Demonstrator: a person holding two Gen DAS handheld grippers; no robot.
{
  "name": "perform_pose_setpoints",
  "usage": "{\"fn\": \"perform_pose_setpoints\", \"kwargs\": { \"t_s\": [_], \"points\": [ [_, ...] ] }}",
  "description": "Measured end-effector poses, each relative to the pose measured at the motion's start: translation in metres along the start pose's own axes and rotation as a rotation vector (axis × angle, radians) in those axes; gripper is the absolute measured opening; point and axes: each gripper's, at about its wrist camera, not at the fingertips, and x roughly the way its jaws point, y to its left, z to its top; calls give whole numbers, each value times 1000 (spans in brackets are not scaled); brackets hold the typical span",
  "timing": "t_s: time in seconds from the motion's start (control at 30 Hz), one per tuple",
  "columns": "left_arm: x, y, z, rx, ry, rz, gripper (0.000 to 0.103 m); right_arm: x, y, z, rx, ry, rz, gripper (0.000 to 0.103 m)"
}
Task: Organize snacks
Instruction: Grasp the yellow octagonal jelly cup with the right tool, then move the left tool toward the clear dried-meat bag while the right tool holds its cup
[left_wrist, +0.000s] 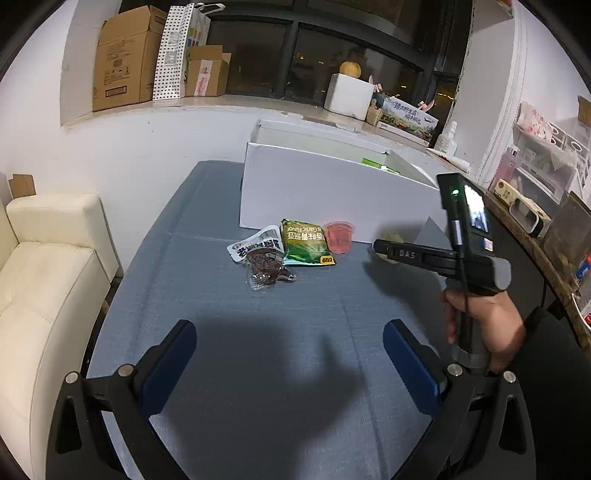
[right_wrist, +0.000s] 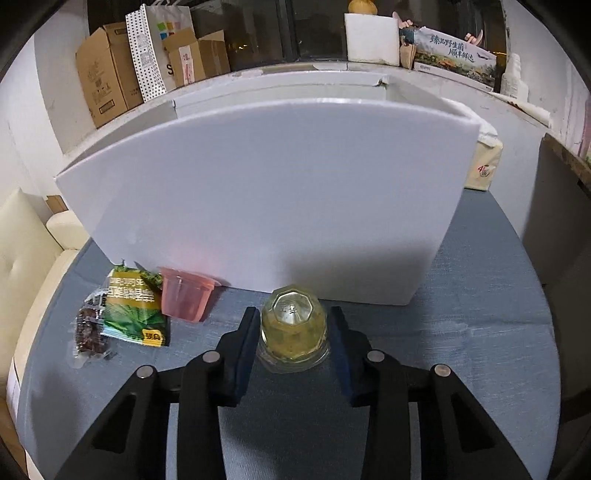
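While the left gripper (left_wrist: 290, 365) is held with its blue pads spread wide and nothing between them above the blue cloth-covered surface (left_wrist: 229, 332), the right gripper (right_wrist: 293, 341) is seen clenched around a yellow translucent jelly cup (right_wrist: 293, 326), which stands upside down on the surface just in front of the large white open box (right_wrist: 266, 192). Both pads are pressed against the cup's sides. To the left of it, a pink jelly cup (right_wrist: 186, 297) is set close against the box wall, touched by a green foil snack packet (right_wrist: 135, 310), beside which a clear packet of dark dried snacks (right_wrist: 90, 328) is laid. In the left wrist view, the right gripper's handle is grasped by a hand (left_wrist: 480, 317). A cream sofa (left_wrist: 40, 280) is seen beside the surface.
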Motion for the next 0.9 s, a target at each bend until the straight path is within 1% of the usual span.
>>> {"fn": "perform_pose_setpoints", "kwargs": {
  "t_s": [0.13,0.17,0.27,0.33,0.43,0.5,0.57,0.67,0.7,0.83,0.9],
  "points": [
    [14,3,10,2,3,4,103,-28,0,-8,-12,-36,21,41],
    [21,6,14,-1,9,14,103,-34,2,-12,-14,-41,30,41],
    [50,13,29,-6,46,9,103,-56,7,-27,-32,-59,54,41],
    [69,15,38,12,69,27,103,-70,12,-38,-45,-69,61,41],
    [96,17,50,33,98,70,103,-87,14,-50,-31,-72,88,41],
    [113,16,56,35,118,92,103,-97,15,-54,-38,-88,79,41],
    [127,13,58,38,138,97,103,-104,17,-57,-31,-92,91,41],
    [146,6,57,65,181,113,103,-111,20,-58,-48,-105,82,41],
    [149,4,56,77,185,111,103,-112,21,-58,-49,-106,82,41],
    [162,4,50,112,205,152,102,-114,19,-57,-38,-109,84,41],
    [163,5,51,126,204,150,102,-113,18,-58,-37,-108,85,41]
  ]
}}
